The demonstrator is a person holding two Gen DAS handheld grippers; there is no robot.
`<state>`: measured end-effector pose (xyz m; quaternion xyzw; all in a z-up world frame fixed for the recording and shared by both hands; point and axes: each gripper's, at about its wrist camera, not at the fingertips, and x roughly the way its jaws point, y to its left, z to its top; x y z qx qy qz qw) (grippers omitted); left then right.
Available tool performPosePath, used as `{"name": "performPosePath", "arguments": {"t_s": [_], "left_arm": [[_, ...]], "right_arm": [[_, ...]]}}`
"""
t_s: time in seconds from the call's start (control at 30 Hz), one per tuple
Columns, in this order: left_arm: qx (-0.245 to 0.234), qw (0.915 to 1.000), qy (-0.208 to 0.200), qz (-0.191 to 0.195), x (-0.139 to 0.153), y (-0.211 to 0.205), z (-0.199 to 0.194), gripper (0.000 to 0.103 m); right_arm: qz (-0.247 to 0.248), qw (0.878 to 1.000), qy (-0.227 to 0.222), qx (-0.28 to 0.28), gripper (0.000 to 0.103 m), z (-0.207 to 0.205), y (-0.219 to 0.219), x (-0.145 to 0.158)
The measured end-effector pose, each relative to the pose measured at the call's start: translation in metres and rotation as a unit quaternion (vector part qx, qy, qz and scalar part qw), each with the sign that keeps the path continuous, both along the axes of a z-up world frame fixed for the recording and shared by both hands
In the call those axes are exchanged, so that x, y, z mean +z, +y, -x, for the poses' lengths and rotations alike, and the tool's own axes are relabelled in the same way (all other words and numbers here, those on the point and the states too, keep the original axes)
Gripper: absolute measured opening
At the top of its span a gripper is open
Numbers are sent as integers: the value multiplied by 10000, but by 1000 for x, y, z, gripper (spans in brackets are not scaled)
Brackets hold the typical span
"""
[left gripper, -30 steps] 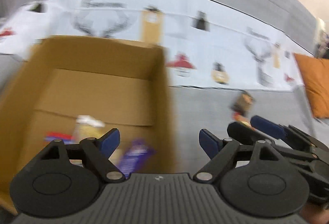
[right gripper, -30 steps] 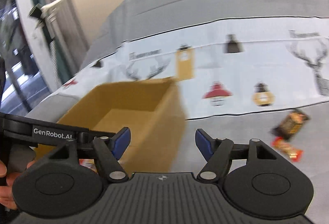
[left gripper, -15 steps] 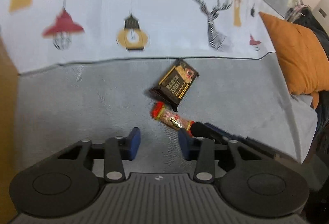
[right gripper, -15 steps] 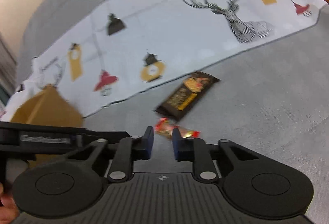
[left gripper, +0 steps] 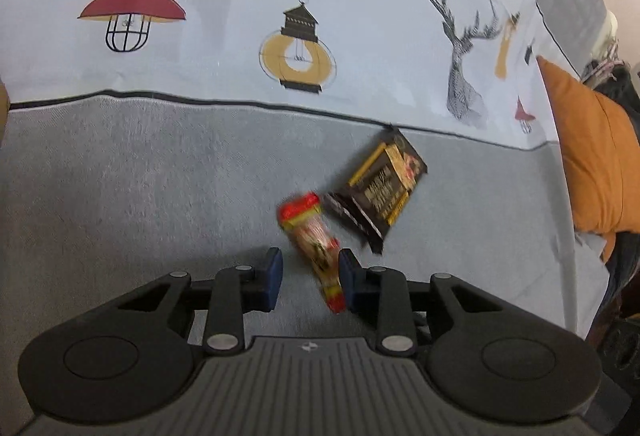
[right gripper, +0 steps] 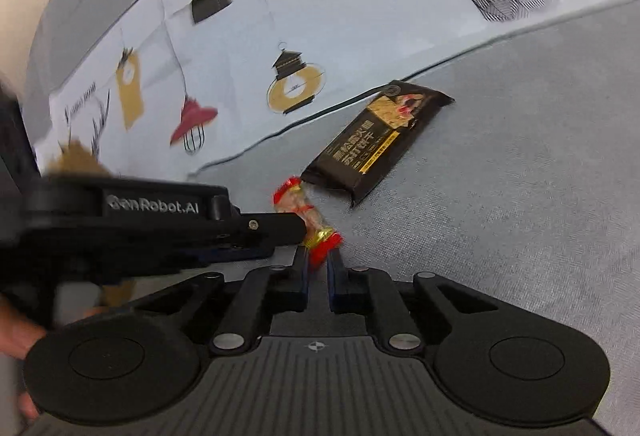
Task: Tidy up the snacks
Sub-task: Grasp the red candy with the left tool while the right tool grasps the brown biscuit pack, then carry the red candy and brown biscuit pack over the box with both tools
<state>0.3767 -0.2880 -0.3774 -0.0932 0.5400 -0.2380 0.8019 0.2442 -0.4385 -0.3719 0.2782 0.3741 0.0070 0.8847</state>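
A red and yellow candy wrapper (left gripper: 316,240) is seen lying aslant on the grey sofa cover (left gripper: 120,187), partly between the two blue-padded fingers of the left gripper (left gripper: 309,276). The fingers are held apart, with a clear gap on the left side of the wrapper, while its lower red end lies just beside the right finger (left gripper: 347,276) — whether it is touched there cannot be told from the blurred picture. Nothing is clamped by this gripper. In the right wrist view the same candy wrapper (right gripper: 306,218) is found just ahead of the right gripper (right gripper: 318,268), whose fingers are drawn nearly together with only a narrow slot left between them; the red twisted end of the wrapper sits at the mouth of that slot, and whether it is pinched cannot be told. The left gripper (right gripper: 280,230) is seen there as a black bar reaching in from the left, its tip against the wrapper. Beyond the candy, just beside its far end, a dark brown biscuit packet (left gripper: 380,187) with gold print is laid flat on the cover — in the right wrist view this biscuit packet (right gripper: 376,143) lies close to the edge of the pale printed cloth (right gripper: 360,15) with lamps and deer. An orange cushion (left gripper: 596,155) is seen at the right edge, well apart from the snacks.
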Motion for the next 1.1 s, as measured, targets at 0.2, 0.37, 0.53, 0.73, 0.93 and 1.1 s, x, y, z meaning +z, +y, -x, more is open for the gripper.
{"name": "performPosePath", "arguments": {"t_s": [0.2,0.37,0.53,0.73,0.93,1.1], "left_arm": [[-273,9970,-534,-481,2,-24,-4,21],[85,9962,-560,-660,4,1,-15,18],[2,9960,-573,-679,3,17,-18,19],[-28,9957,-524,-762,6,14,-10,19],[-123,9935,-621,-948,24,21,19,19],[-113,9918,-734,-1043,47,39,51,19]], "right_arm": [[158,9950,-112,-979,43,-2,-32,19],[96,9945,-134,-1037,66,-29,-33,20],[631,9959,-68,-644,83,-63,-19,5],[2353,9718,-29,141,61,-75,17,-2],[1900,9816,13,-168,33,-57,-5,8],[1689,9854,-9,-215,23,-27,10,20]]}}
